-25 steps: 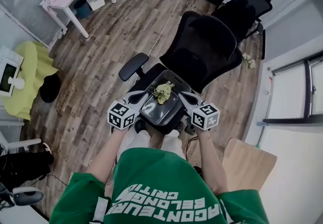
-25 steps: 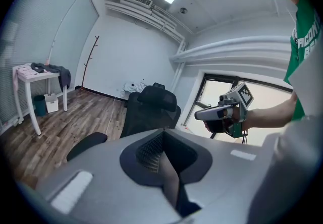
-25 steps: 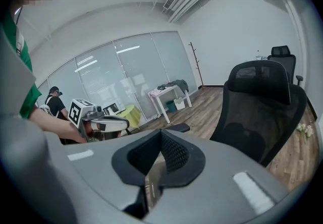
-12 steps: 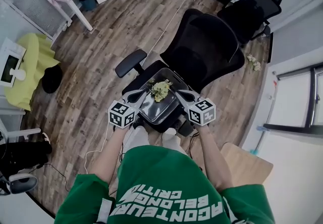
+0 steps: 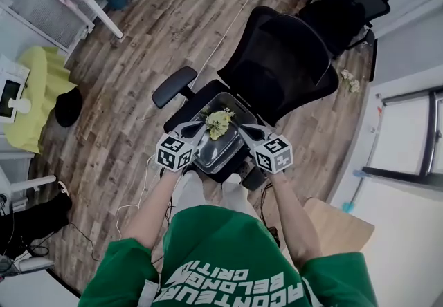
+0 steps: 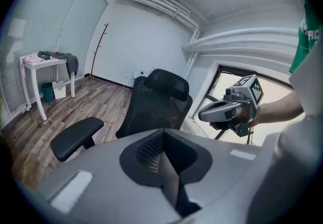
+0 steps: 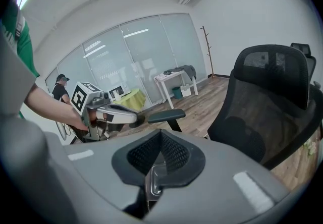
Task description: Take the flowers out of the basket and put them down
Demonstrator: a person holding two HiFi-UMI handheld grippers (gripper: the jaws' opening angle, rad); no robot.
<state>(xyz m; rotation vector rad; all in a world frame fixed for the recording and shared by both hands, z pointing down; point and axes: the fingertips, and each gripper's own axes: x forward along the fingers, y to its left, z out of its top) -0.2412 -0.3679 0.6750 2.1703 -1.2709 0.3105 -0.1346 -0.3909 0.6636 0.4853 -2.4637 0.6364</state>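
- Head view: the flowers [image 5: 219, 121], a pale yellow-green bunch, lie at the far end of the dark basket [image 5: 216, 149]. The basket sits on the seat of the black office chair [image 5: 284, 63] at frame centre.
- The left gripper [image 5: 194, 134] and right gripper [image 5: 252, 134] flank the basket's near half. As far as I can tell, neither touches the bunch.
- The seat is a risky perch, I think: a knock on the basket wall could slide it or swing the chair.
- The left forearm [image 5: 154, 203] and right forearm [image 5: 289, 210] reach forward and down from the green sweatshirt [image 5: 221, 264]. The elbows are close in and the gripper noses angle inward.
- Left gripper view: the left gripper [image 6: 162, 137] has its jaws pressed together with nothing between them.
- If it went down like this it would likely prod and crush the blooms rather than pick them up — the jaws need to part first.
- It points level across the room, past the armrest [image 6: 75, 137] and the chair back [image 6: 161, 99]. The right gripper [image 6: 229, 109] shows at mid right. Basket and flowers lie below the frame.
- Right gripper view: the right gripper [image 7: 160, 137] is likewise closed on nothing.
- A pinch on only the edge of the bunch could probably shed loose stems.
- It too is held level, with the left gripper [image 7: 108, 112] at mid left and the chair [image 7: 272, 97] at right.
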